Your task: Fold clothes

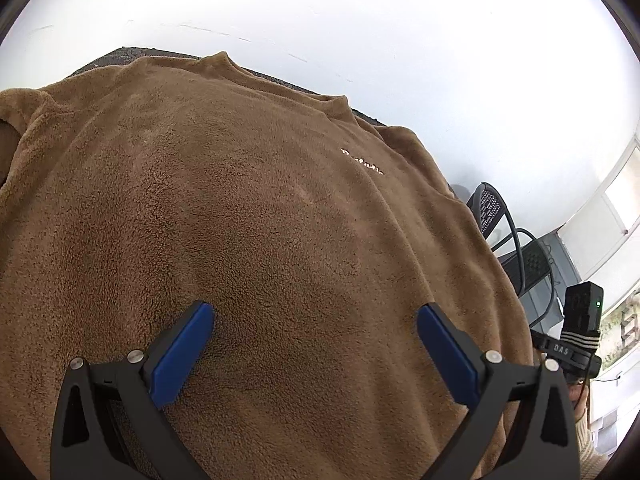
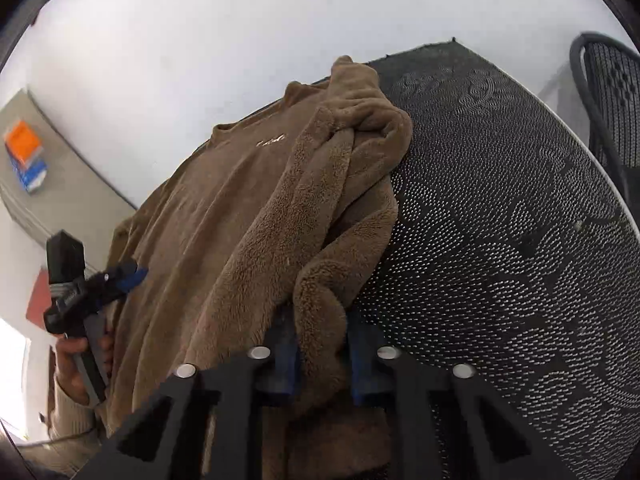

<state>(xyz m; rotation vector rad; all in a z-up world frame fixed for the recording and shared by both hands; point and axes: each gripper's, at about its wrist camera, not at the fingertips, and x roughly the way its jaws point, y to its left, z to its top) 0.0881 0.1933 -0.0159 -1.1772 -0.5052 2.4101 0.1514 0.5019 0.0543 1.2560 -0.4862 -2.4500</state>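
1. A brown fleece sweatshirt (image 1: 256,208) lies spread front-up on a black perforated metal table (image 2: 500,216), with small pale lettering (image 1: 362,162) on its chest.
2. In the left wrist view, the left claw (image 1: 314,344) hovers directly over the lower body of the sweatshirt. Its blue pads (image 1: 180,356) stand wide apart, gripping nothing; whether they touch the fleece is unclear.
3. In the right wrist view, one sleeve (image 2: 332,184) is lifted and bunched along the sweatshirt's edge beside the bare table.
4. The right claw (image 2: 322,354) is closed tightly on the end of this sleeve, with fleece pinched between its blue pads.
5. The same view shows a person's hand (image 2: 76,364) holding the left claw over the far side of the garment.
6. A black mesh chair (image 1: 516,240) stands beyond the table. No containers are visible.
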